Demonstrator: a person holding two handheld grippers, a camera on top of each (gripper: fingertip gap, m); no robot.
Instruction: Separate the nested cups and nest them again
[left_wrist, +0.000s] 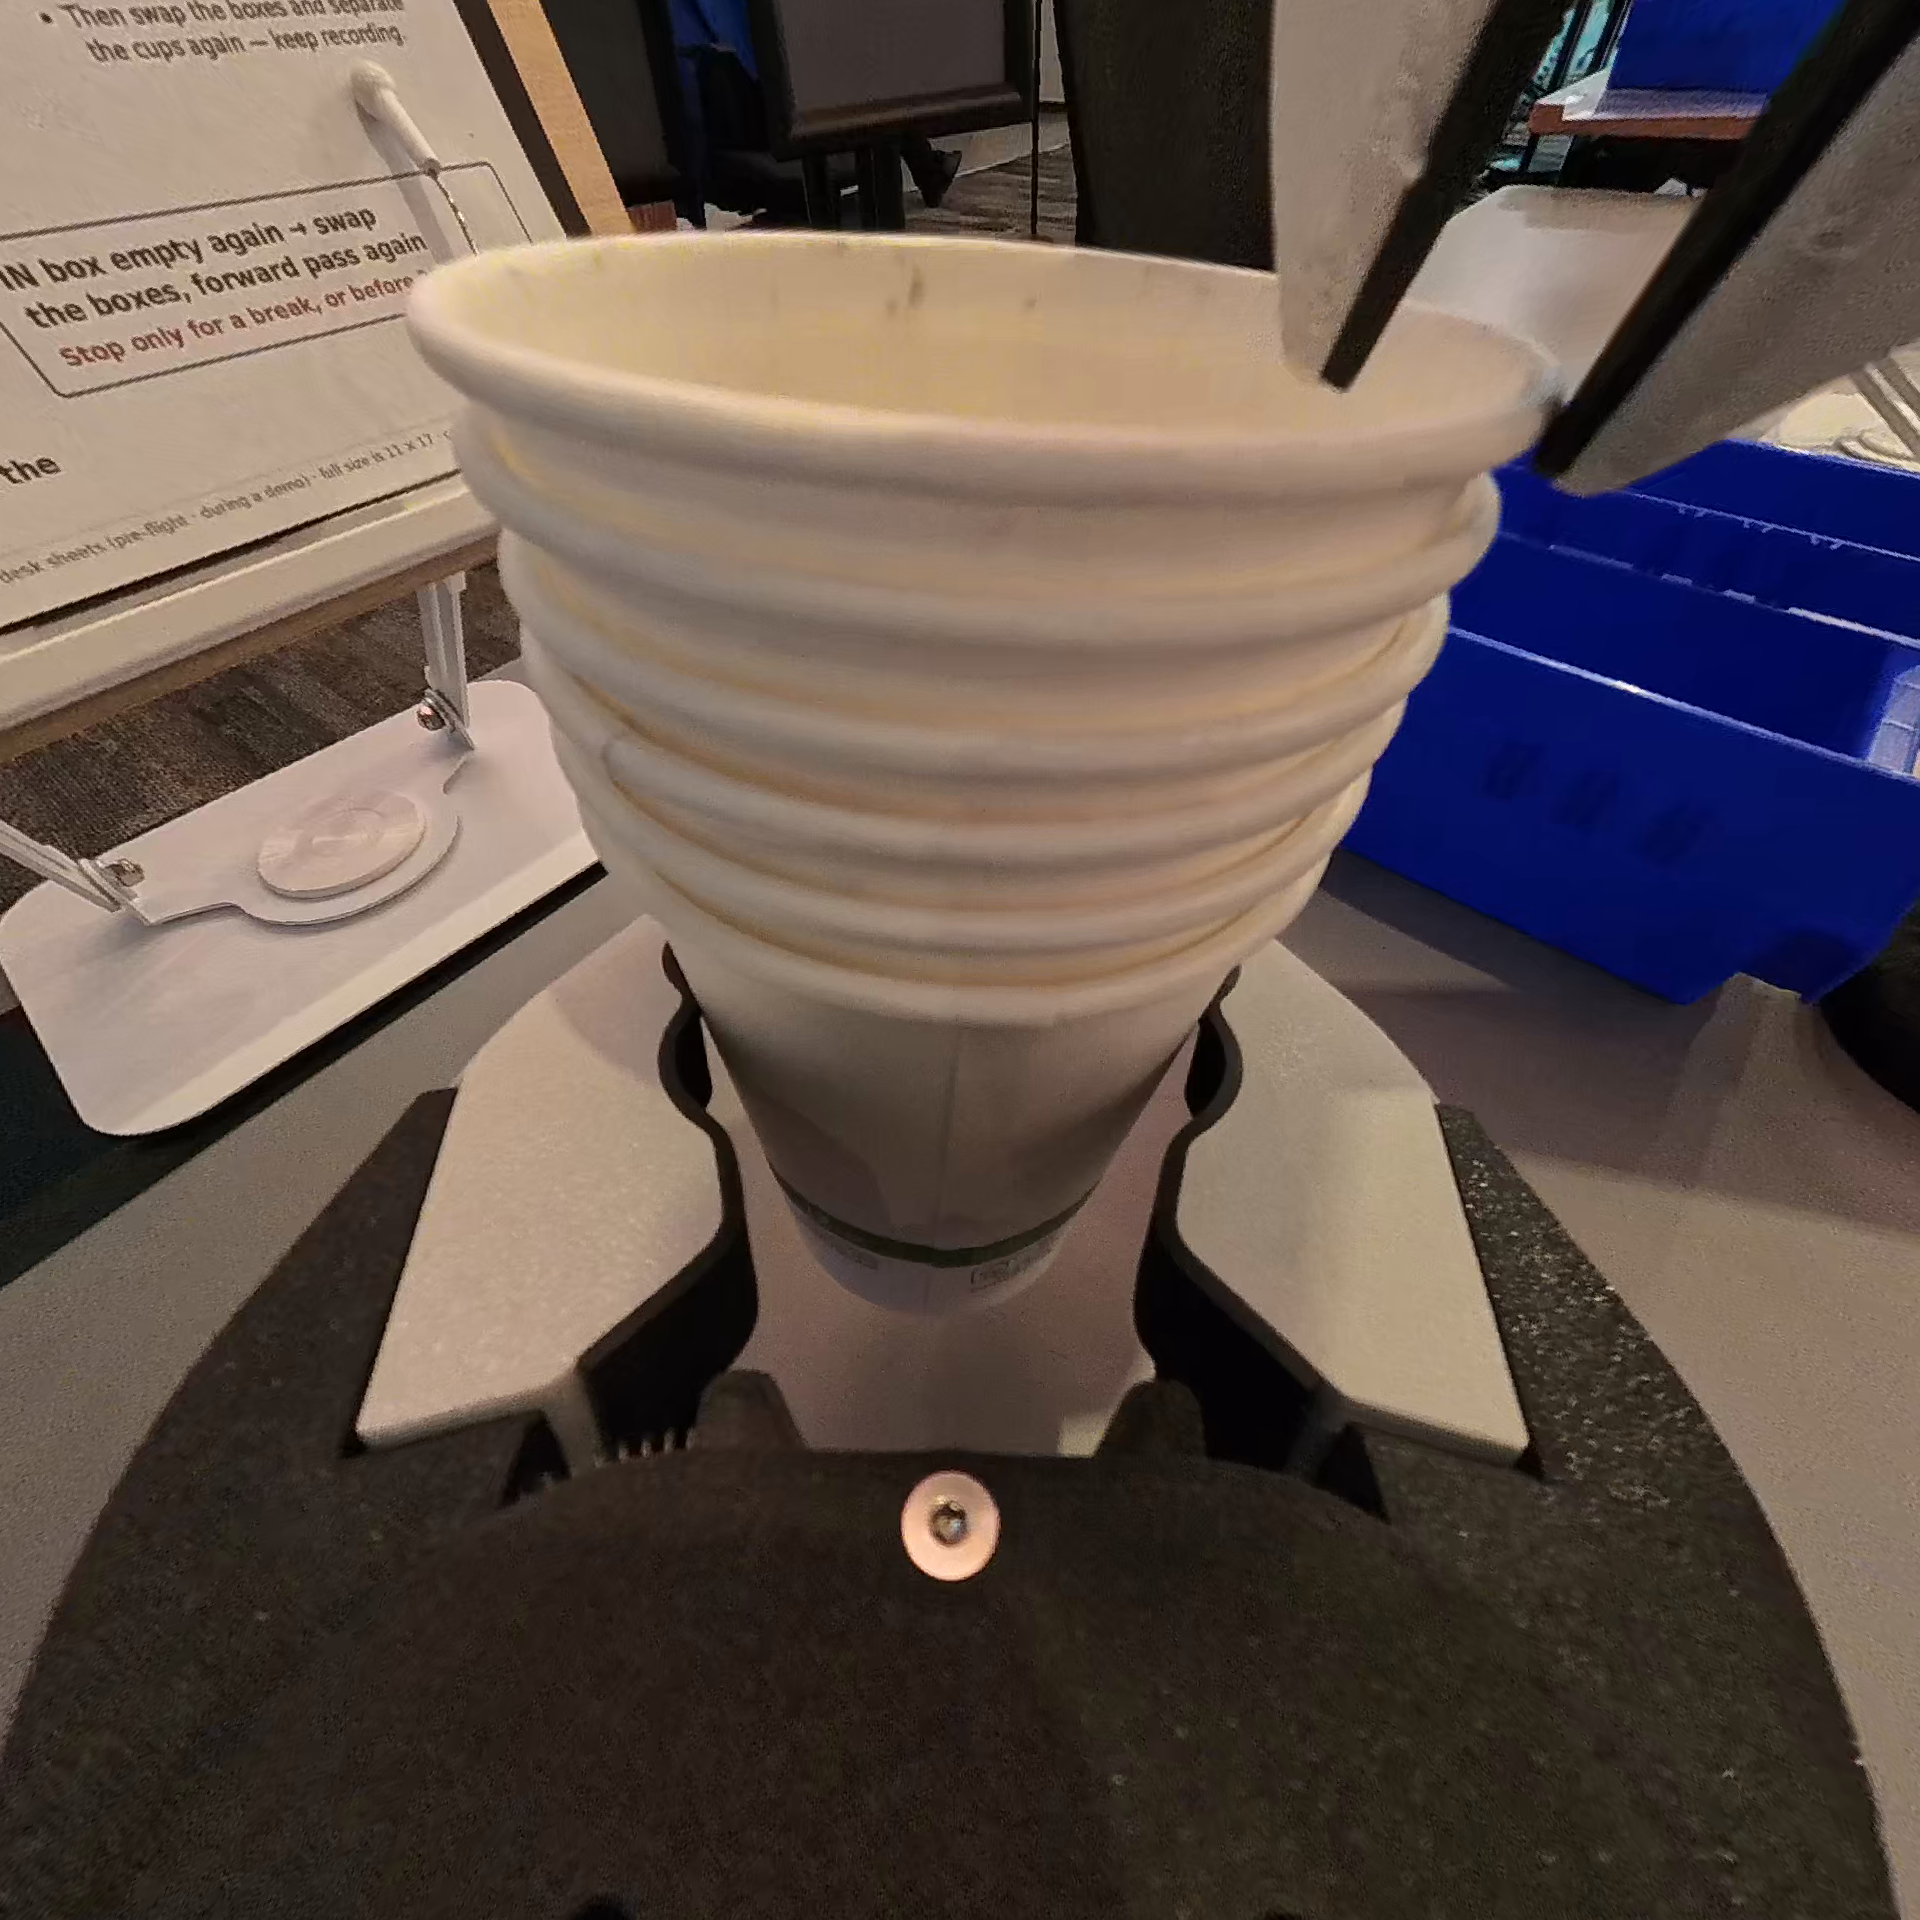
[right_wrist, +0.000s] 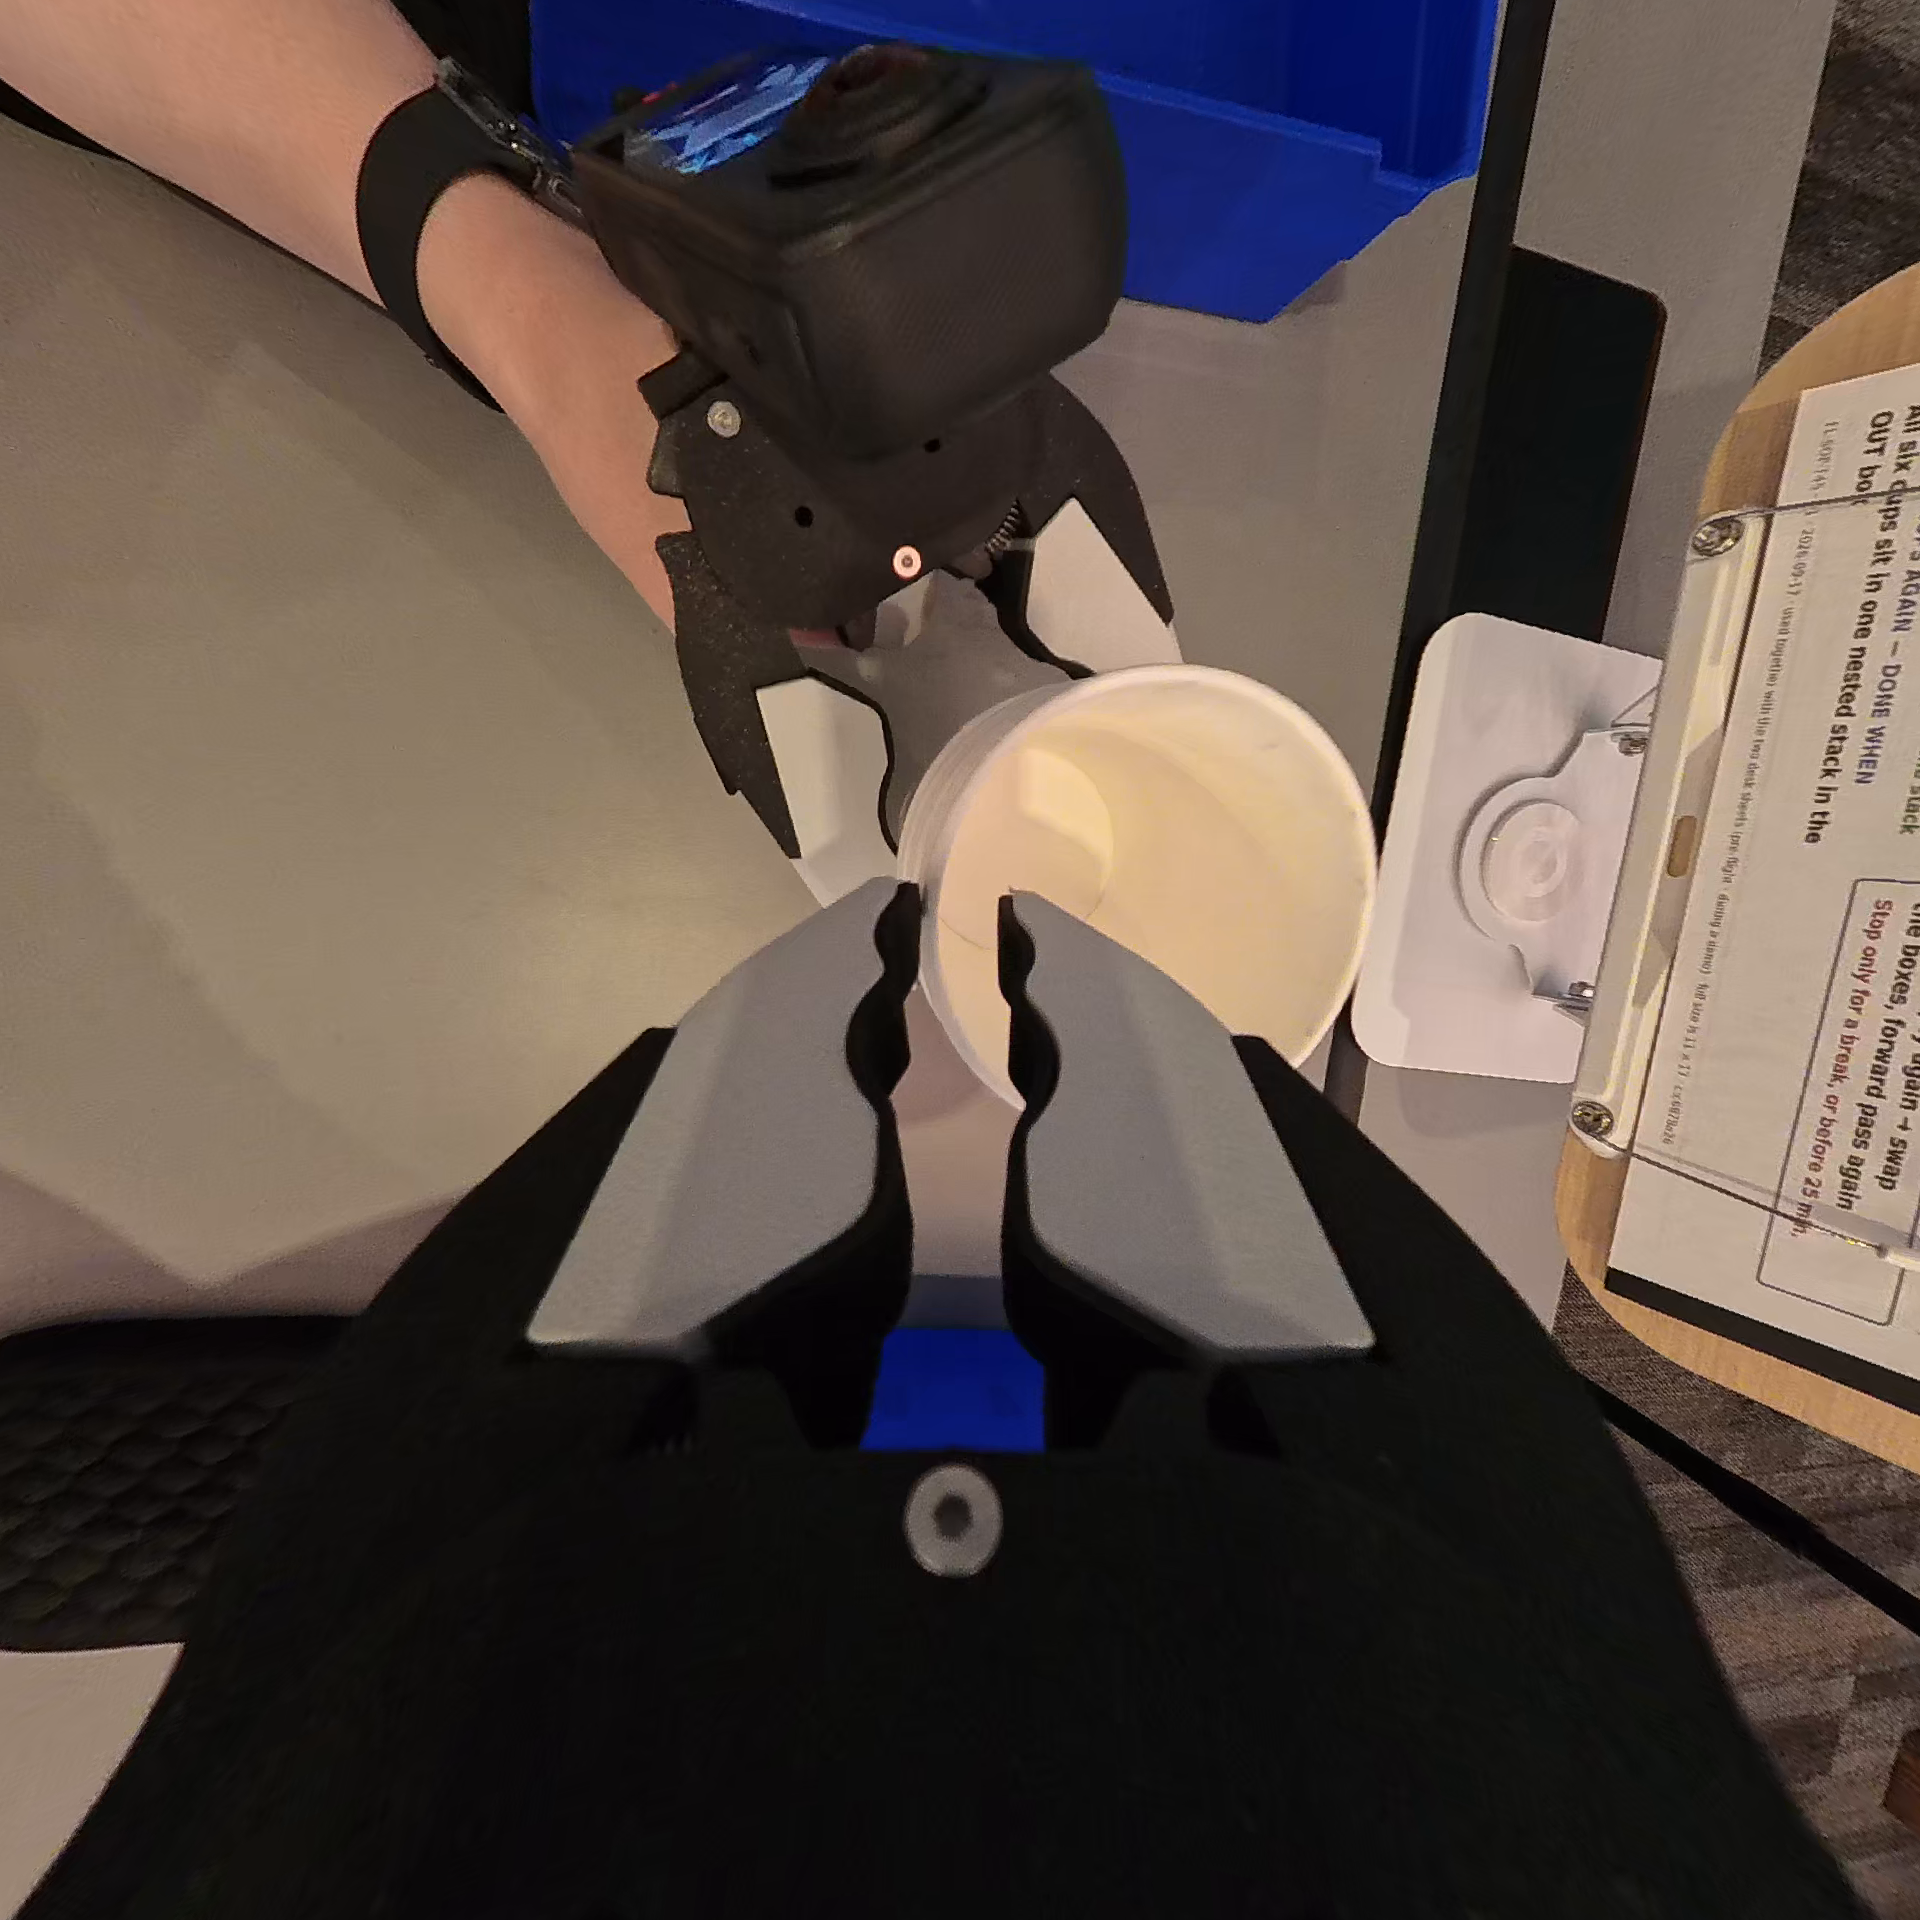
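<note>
Right gripper (right_wrist: 961, 904) straddles the top cup's rim (right_wrist: 1340, 821), jaws apart, not yet clamped.

Your left gripper (left_wrist: 951, 1049) is clenched on the stack of nested cups (left_wrist: 956, 665) low on the bottom cup, held above the table (right_wrist: 260, 727) w/ the blue bin (left_wrist: 1662, 748) beside. Stack's long axis runs base-to-mouth away from the left gripper, mouth tilted toward the right; one right finger sits inside the wall, one outside.

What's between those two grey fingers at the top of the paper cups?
The top cup's wall: the right gripper straddles its rim, one finger outside and one inside, in both views. The left gripper holds the stack of cups lower down.
</note>
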